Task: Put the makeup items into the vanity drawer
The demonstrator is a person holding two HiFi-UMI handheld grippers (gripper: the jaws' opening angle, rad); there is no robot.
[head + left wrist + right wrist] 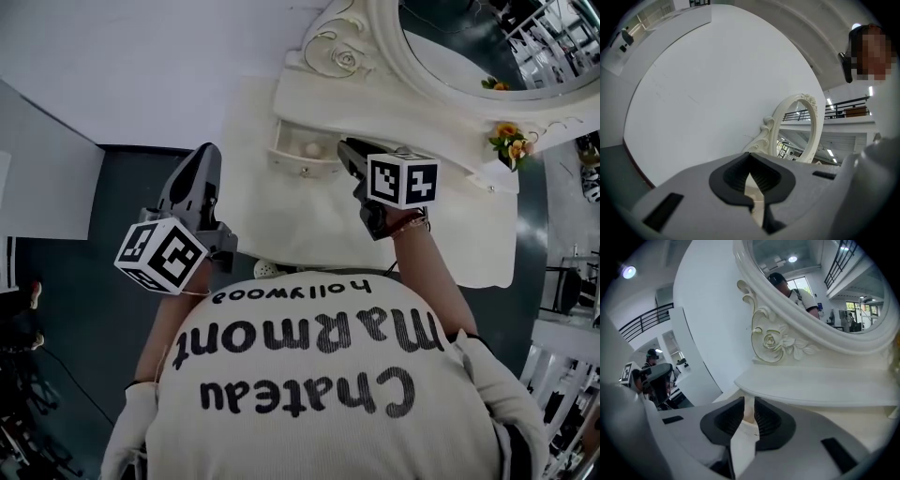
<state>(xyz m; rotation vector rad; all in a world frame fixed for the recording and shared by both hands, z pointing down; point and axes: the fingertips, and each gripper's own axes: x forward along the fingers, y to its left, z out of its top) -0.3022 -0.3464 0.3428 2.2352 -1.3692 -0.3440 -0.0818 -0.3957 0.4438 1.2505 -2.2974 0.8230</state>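
My right tongs (346, 150) hang over the open white vanity drawer (300, 166), jaws a narrow slit, gripping nothing. The pale round makeup item (312, 150) lies inside, just beside their tips. My left tongs (206, 156) are closed and empty, well aside.

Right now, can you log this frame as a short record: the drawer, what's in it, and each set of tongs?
drawer: open, at the front of the vanity, below the mirror
contents: one pale round item visible inside
right tongs: at the drawer's right end, narrow gap, nothing clearly gripped
left tongs: left of the drawer, off the vanity's edge, tips together, empty
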